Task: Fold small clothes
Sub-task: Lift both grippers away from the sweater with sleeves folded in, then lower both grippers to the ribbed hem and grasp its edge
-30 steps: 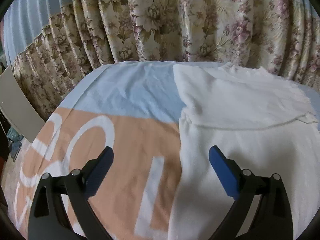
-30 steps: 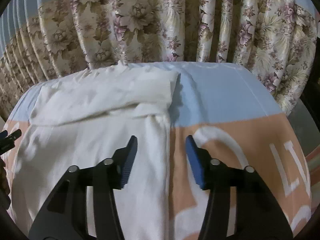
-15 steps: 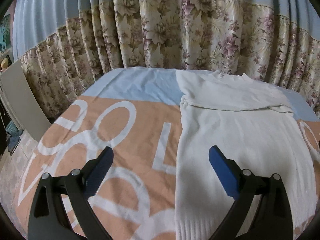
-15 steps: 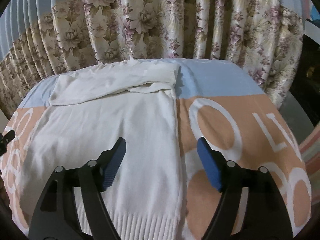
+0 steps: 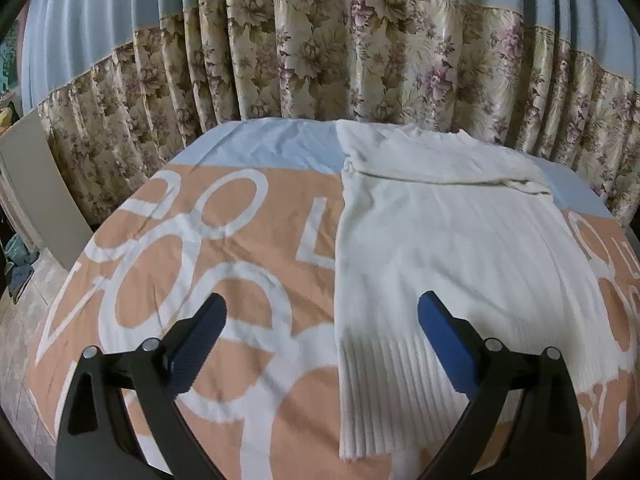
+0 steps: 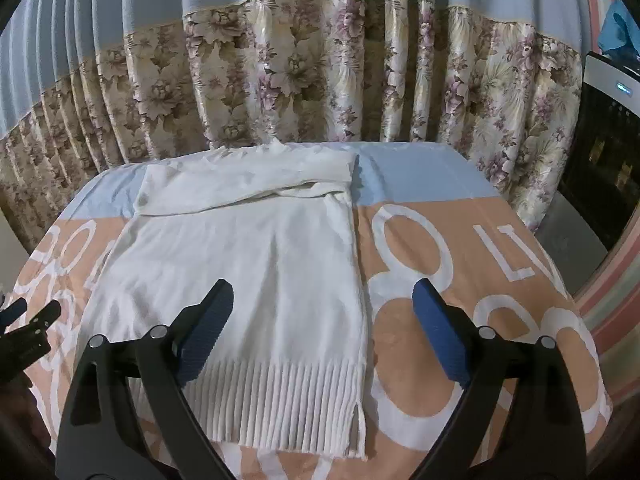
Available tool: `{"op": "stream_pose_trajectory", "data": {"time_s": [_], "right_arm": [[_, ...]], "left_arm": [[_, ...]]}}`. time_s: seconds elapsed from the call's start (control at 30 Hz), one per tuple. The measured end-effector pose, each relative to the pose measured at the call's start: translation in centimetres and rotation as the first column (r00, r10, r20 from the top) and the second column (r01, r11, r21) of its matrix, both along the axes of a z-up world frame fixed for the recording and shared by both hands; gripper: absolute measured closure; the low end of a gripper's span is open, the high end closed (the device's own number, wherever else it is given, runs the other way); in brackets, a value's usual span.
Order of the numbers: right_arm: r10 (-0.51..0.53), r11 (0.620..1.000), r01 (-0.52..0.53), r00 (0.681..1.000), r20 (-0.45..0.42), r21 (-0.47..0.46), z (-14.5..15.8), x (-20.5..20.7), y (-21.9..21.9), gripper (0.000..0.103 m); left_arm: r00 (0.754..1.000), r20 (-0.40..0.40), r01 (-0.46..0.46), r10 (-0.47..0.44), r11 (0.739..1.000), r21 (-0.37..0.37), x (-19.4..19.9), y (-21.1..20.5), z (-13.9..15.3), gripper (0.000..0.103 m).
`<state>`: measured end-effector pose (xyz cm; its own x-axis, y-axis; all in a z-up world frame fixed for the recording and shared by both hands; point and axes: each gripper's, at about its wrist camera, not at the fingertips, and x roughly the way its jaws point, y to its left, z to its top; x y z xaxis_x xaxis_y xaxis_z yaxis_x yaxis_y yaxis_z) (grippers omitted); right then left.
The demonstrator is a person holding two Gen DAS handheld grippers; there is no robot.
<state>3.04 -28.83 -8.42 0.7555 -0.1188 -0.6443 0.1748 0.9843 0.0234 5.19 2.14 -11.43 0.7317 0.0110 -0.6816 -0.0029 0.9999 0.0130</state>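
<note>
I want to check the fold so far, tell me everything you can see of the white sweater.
The white sweater is a cream knit with a ribbed hem nearest the cameras and a small side slit. It lies flat on the peach-and-blue lettered cloth, its sleeves folded across the top into a band by the curtain side. Nothing grips it; only the cloth touches it.

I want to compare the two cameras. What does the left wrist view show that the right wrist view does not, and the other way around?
Only the left wrist view shows the grey board leaning at the left and the tiled floor beside the table.

Only the right wrist view shows the dark appliance at the right, the sweater's side slit, and the left gripper at the frame's left edge.

Both show the white sweater lying flat, sleeves folded across its top, on the orange lettered cloth, with the flowered curtain behind. Neither gripper holds anything; the right gripper is opening.
</note>
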Motion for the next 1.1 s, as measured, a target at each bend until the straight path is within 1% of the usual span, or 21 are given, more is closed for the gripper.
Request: {"op": "stream_pose_trajectory", "data": {"time_s": [0.07,0.13,0.17,0.33,0.47,0.53,0.6,0.67,0.73,0.83,0.9,0.97,1.0,1.03,1.07,1.1], "right_arm": [[0.002,1.000,-0.002,1.000,-0.004,0.012,-0.3,-0.5,-0.2,0.011],[-0.001,0.999,0.002,1.000,-0.012,0.045,-1.0,-1.1,-0.7,0.011],[-0.003,0.999,0.004,1.000,-0.017,0.046,-1.3,-1.4,-0.8,0.011],[0.012,0.997,-0.007,0.998,-0.060,0.080,-4.1,-3.5,-2.1,0.011],[0.039,0.995,-0.029,0.994,-0.099,0.094,-6.3,-4.9,-2.6,0.012],[0.039,0.994,-0.027,0.992,-0.119,0.103,-7.1,-5.1,-2.8,0.013],[0.033,0.992,-0.016,0.989,-0.142,0.122,-8.1,-5.2,-3.2,0.017],[0.034,0.991,-0.014,0.988,-0.153,0.136,-8.6,-5.1,-3.4,0.019],[0.041,0.987,-0.015,0.987,-0.157,0.158,-9.0,-4.9,-3.3,0.020],[0.055,0.987,-0.028,0.984,-0.171,0.159,-9.6,-4.4,-2.9,0.020],[0.058,0.987,-0.026,0.979,-0.193,0.161,-10.2,-4.0,-2.8,0.027],[0.052,0.988,-0.021,0.978,-0.203,0.155,-10.4,-3.9,-2.8,0.029],[0.048,0.988,-0.016,0.978,-0.204,0.153,-10.4,-3.9,-2.8,0.034],[0.046,0.988,-0.014,0.978,-0.205,0.154,-10.4,-4.0,-2.9,0.035],[0.045,0.987,-0.013,0.978,-0.202,0.158,-10.5,-4.0,-3.0,0.038],[0.047,0.986,-0.014,0.979,-0.198,0.164,-10.4,-4.2,-3.1,0.048]], "left_arm": [[1.000,-0.003,0.000,0.000,1.000,0.002,-0.6,0.0,-0.3,0.006],[1.000,-0.008,-0.001,0.001,1.000,0.020,-1.2,0.0,-0.9,0.006],[1.000,-0.017,-0.001,0.001,1.000,0.027,-1.5,0.0,-1.4,0.006],[0.999,-0.053,0.002,0.000,0.999,0.035,-2.5,0.5,-3.1,0.006],[0.998,-0.060,0.005,-0.003,0.999,0.042,-2.9,0.7,-4.1,0.006],[0.998,-0.069,0.005,-0.002,0.999,0.040,-3.1,0.9,-4.5,0.006],[0.997,-0.070,0.011,-0.008,0.999,0.041,-3.2,0.9,-4.8,0.006],[0.998,-0.068,0.014,-0.011,0.999,0.044,-3.2,0.8,-4.8,0.006],[0.998,-0.065,0.019,-0.016,0.999,0.047,-3.2,0.6,-4.7,0.006],[0.997,-0.069,0.029,-0.026,0.999,0.044,-3.1,0.3,-4.9,0.006],[0.997,-0.072,0.032,-0.029,0.998,0.047,-3.0,0.2,-5.0,0.006],[0.996,-0.079,0.035,-0.031,0.998,0.048,-3.0,0.1,-5.3,0.006],[0.996,-0.082,0.035,-0.031,0.998,0.049,-3.0,0.2,-5.4,0.006],[0.996,-0.082,0.034,-0.030,0.998,0.047,-3.0,0.2,-5.4,0.006],[0.996,-0.084,0.034,-0.030,0.998,0.044,-2.9,0.2,-5.5,0.006],[0.996,-0.086,0.034,-0.031,0.998,0.043,-2.9,0.2,-5.6,0.006]]}}
